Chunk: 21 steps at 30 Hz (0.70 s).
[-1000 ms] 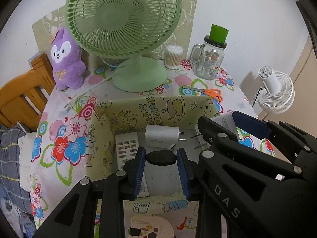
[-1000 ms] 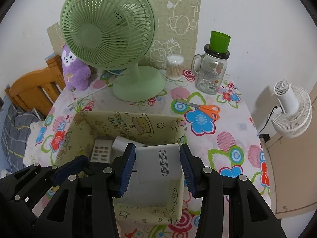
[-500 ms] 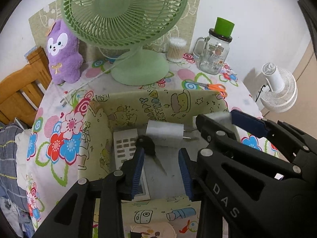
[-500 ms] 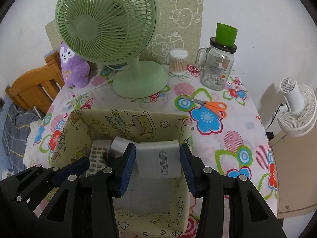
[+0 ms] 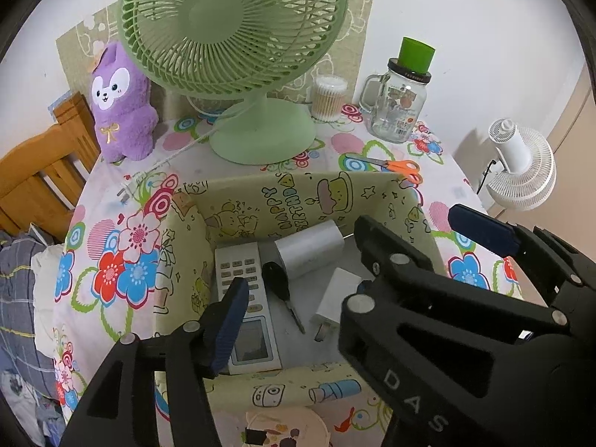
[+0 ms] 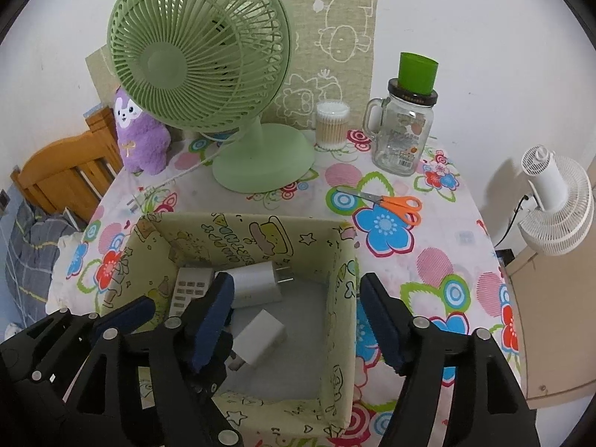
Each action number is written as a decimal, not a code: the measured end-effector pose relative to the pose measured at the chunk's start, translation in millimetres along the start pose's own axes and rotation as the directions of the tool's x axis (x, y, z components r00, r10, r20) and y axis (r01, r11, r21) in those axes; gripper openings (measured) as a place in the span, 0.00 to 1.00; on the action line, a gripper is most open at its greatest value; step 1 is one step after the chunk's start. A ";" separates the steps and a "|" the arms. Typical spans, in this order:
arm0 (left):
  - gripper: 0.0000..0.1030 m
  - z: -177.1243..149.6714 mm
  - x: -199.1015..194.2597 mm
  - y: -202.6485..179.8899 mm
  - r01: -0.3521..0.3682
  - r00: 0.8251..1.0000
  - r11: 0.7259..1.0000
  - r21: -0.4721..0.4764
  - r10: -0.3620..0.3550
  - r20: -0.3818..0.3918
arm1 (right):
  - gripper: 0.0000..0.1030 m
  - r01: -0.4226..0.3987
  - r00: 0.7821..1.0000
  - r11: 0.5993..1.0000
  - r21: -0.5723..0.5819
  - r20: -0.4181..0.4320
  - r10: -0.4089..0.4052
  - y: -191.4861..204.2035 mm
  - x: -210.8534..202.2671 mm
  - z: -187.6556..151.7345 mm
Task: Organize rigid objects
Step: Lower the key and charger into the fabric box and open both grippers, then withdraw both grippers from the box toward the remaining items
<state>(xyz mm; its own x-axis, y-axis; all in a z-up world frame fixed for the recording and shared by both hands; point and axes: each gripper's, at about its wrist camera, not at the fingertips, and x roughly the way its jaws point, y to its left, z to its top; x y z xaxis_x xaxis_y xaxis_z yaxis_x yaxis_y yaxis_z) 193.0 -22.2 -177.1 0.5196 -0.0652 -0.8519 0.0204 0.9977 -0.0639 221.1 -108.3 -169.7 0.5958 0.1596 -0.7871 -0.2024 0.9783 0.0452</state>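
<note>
Release step: both claws, left claw (image 5: 294, 320) and right claw (image 6: 298, 316), have just been opening and hold nothing. The key (image 5: 277, 279) and charger (image 6: 260, 331) lie in the box (image 6: 337, 298). Next: scissors (image 6: 391, 205), at 1 o'clock on the table (image 6: 447, 260).

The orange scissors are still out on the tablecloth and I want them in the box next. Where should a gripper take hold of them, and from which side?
Judging by their pose, grip the orange scissors from above, across the closed blades just before the handles. They lie flat on the tablecloth, blades toward the green fan, with bare cloth either side. The looped handles look wider and likelier to slip.
</note>
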 end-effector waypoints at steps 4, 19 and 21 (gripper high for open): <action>0.67 -2.4 -9.4 -3.3 -0.005 1.000 1.000 0.008 0.005 0.019 | 0.80 -0.006 1.000 1.000 0.004 0.016 0.006 -0.5 -9.7 -2.1; 0.75 -23.0 -44.7 -19.8 -0.026 0.998 1.000 0.014 0.026 0.059 | 0.89 -0.008 0.999 1.000 0.008 0.049 0.007 -5.9 -50.7 -21.6; 0.76 -25.7 -48.9 -21.7 -0.027 0.998 1.000 0.009 0.027 0.063 | 0.90 -0.007 0.999 1.000 0.012 0.051 0.007 -8.1 -55.3 -24.0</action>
<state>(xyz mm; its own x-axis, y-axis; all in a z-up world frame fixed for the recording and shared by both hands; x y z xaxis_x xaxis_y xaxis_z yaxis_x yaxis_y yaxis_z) 145.2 -41.1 -147.4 0.5726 -0.0374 -0.8190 0.0139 0.9993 -0.0359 171.2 -128.2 -141.3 0.6333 0.1725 -0.7545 -0.1977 0.9786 0.0578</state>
